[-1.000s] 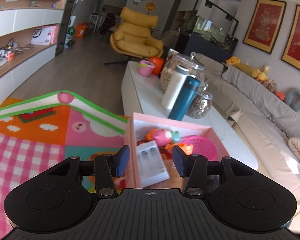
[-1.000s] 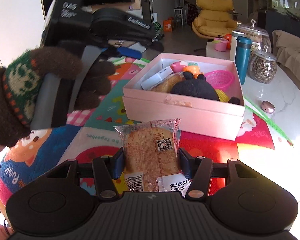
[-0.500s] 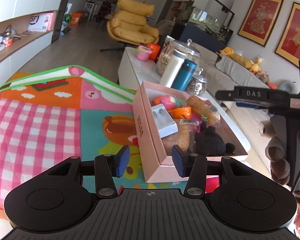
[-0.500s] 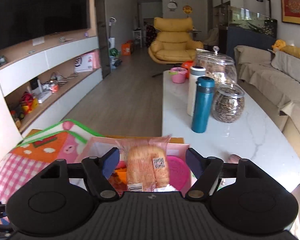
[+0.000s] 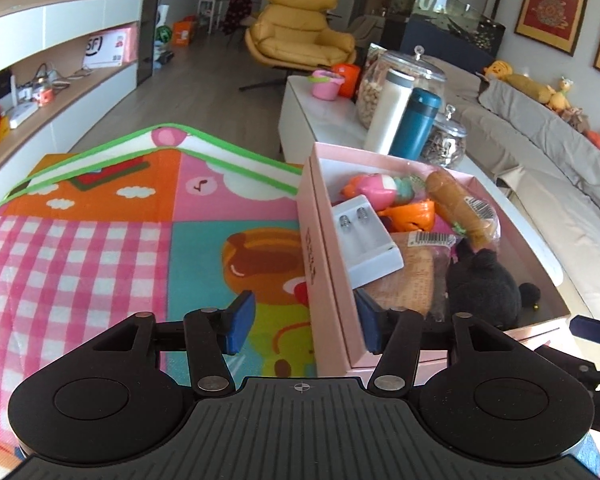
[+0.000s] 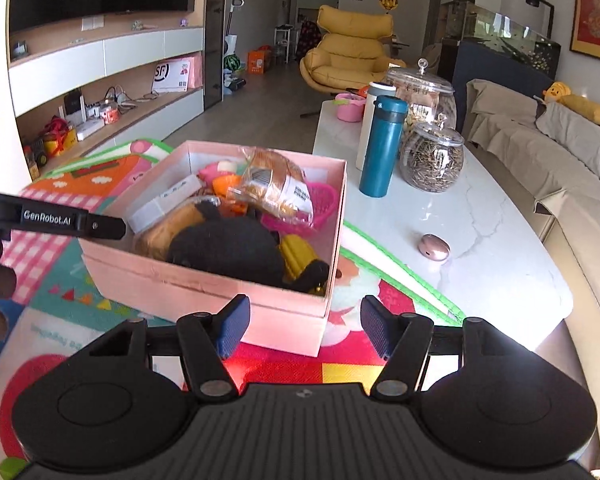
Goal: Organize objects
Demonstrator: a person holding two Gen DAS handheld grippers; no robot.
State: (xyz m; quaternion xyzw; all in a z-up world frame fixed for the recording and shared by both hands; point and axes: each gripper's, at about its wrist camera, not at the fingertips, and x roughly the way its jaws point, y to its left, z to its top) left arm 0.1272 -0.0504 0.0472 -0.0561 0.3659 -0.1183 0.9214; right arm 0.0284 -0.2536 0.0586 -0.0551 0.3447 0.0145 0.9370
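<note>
A pink box (image 6: 204, 284) sits on a colourful play mat (image 5: 100, 248); it also shows in the left wrist view (image 5: 324, 264). It holds a wrapped bread bun (image 6: 278, 184), a black plush toy (image 6: 228, 246), a white battery charger (image 5: 366, 240), a pink basket (image 6: 320, 204) and other toys. My right gripper (image 6: 304, 330) is open and empty, just in front of the box's near wall. My left gripper (image 5: 304, 324) is open and empty, its jaws either side of the box's left wall.
A white marble table (image 6: 480, 216) stands to the right with a teal bottle (image 6: 382, 146), a white bottle (image 6: 370, 128), glass jars (image 6: 432, 160) and a small pink case (image 6: 434, 247). A sofa (image 6: 572, 152) lies beyond it, shelves on the left.
My right gripper opened, let the wrapped bun go into the box and drew back toward me. My left gripper shifted slightly around the box's left wall.
</note>
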